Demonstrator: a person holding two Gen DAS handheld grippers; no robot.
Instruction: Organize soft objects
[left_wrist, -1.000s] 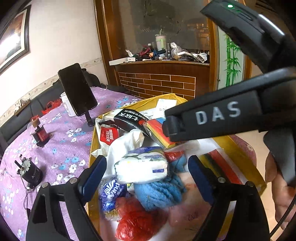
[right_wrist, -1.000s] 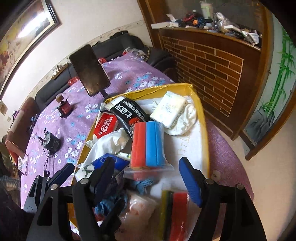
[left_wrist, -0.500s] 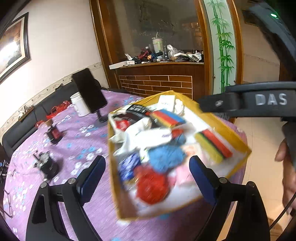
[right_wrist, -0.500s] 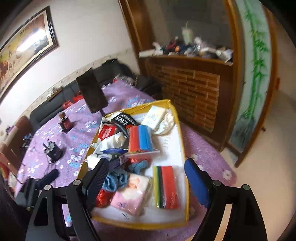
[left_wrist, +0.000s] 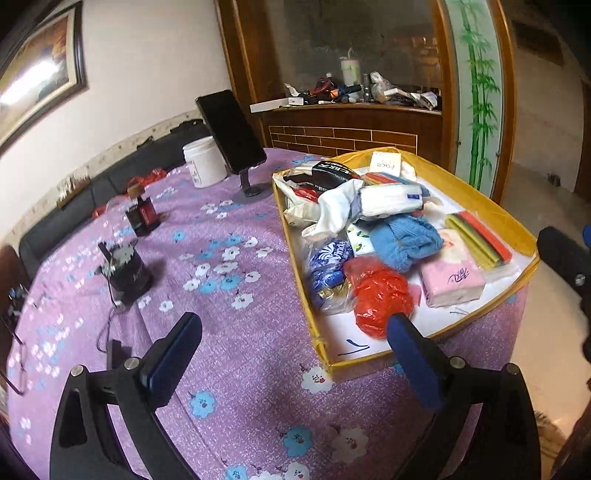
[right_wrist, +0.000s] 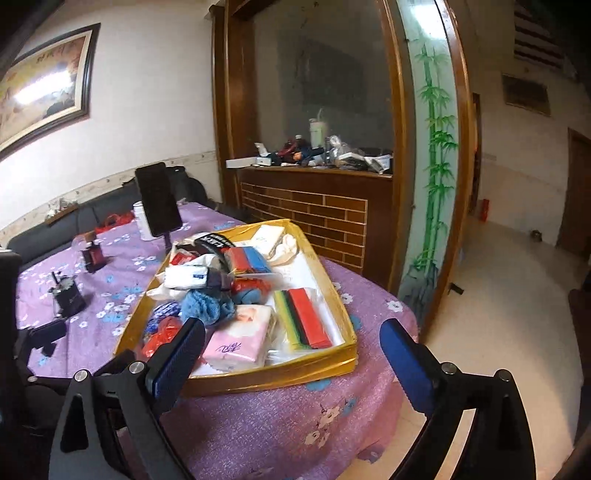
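I have both grippers clear of the yellow tray (left_wrist: 484, 199), jaws opening and nothing between them. The soft objects lie heaped in the tray on the surface (left_wrist: 221, 280). From the left gripper (left_wrist: 291, 354) the heap sits ahead and right; the red bag (left_wrist: 376, 291) is nearest. The right gripper (right_wrist: 291, 354) faces the tray's near end, with the pink tissue pack (right_wrist: 236, 341) just beyond its left jaw.

A shallow yellow tray (left_wrist: 491, 206) holds a jumbled heap of soft things — a blue knitted bundle (left_wrist: 404, 240) in the middle, a crumpled red plastic bag (left_wrist: 378, 295) at the near end, a pink tissue pack (left_wrist: 450, 278) beside it, and striped sponges (left_wrist: 480, 238) along the right wall.
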